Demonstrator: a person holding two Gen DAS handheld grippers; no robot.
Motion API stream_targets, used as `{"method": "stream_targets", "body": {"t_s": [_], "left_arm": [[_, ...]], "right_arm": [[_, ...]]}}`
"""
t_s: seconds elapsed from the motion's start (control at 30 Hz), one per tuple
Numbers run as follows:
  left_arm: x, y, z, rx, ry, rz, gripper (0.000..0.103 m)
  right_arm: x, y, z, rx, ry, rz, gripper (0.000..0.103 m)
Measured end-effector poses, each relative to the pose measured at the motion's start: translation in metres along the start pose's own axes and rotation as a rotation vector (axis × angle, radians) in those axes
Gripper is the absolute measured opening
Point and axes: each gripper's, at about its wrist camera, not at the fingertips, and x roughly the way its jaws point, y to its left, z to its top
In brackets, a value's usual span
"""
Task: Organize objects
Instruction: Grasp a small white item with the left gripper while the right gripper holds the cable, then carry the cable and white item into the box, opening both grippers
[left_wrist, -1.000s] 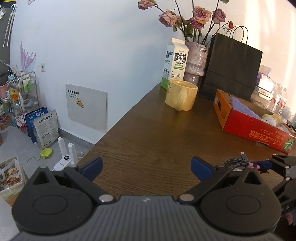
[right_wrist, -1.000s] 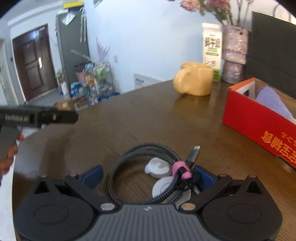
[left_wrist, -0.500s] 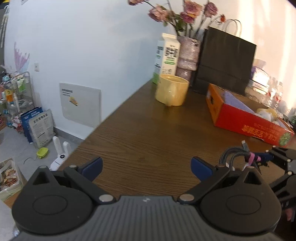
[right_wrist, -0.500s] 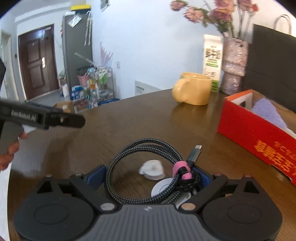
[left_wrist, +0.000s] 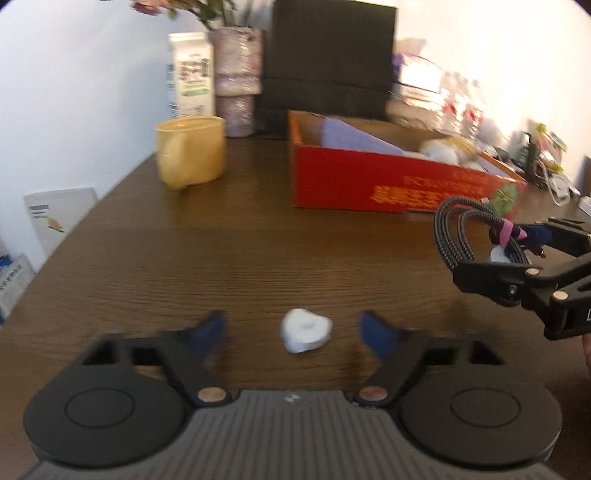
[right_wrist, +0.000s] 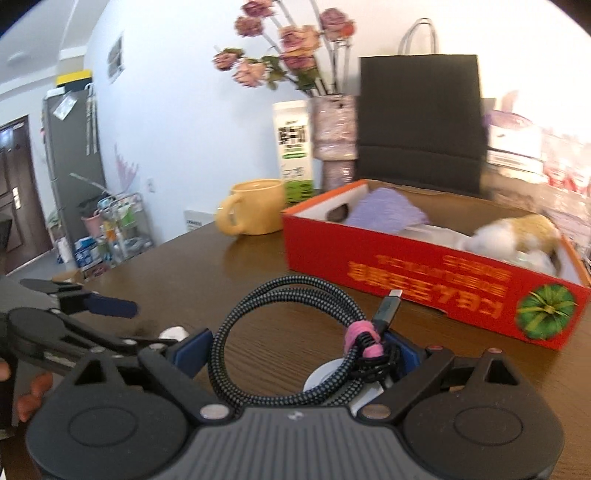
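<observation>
A small white lump (left_wrist: 304, 330) lies on the brown table (left_wrist: 258, 240) between the blue pads of my left gripper (left_wrist: 293, 330). Its jaws are closing, with a gap still showing on each side of the lump. My right gripper (right_wrist: 295, 350) is shut on a coiled braided cable (right_wrist: 288, 291) bound by a pink tie, with a white round puck on it. In the left wrist view the right gripper (left_wrist: 513, 251) holds that cable (left_wrist: 458, 236) above the table at the right, in front of the red cardboard box (left_wrist: 369, 177).
The open red box (right_wrist: 406, 266) holds a purple cloth and a plush toy. A yellow mug (left_wrist: 190, 151), a milk carton (left_wrist: 190, 74), a flower vase (left_wrist: 236, 85) and a black paper bag (left_wrist: 328, 55) stand at the back. Clutter lines the far right edge.
My left gripper has swung right to straddle the white lump, and its jaws have narrowed. My right gripper has lifted the coiled cable off the table and moved toward the red box.
</observation>
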Motion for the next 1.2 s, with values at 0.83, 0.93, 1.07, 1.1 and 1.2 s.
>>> {"method": "stream_targets", "body": {"t_s": [0.83,0.93,1.07,1.1,1.2], "left_arm": [[0.015,-0.063,0.114,0.008,-0.258,-0.098,0.028],[0.026,-0.067,0.137,-0.018,-0.303,-0.097,0.028],[0.053,-0.067,0.166,-0.060,-0.343,-0.093,0.028],[0.062,-0.067,0.172,-0.067,-0.344,-0.092,0.028],[0.091,-0.065,0.184,-0.079,-0.341,-0.075,0.029]], "right_arm": [[-0.016,-0.067,0.056,0.039,-0.134,-0.107,0.096],[-0.002,-0.076,0.075,0.026,-0.147,-0.137,0.096],[0.023,-0.094,0.095,0.043,-0.169,-0.181,0.096],[0.031,-0.098,0.098,0.047,-0.173,-0.196,0.096],[0.056,-0.115,0.106,0.075,-0.173,-0.226,0.097]]}}
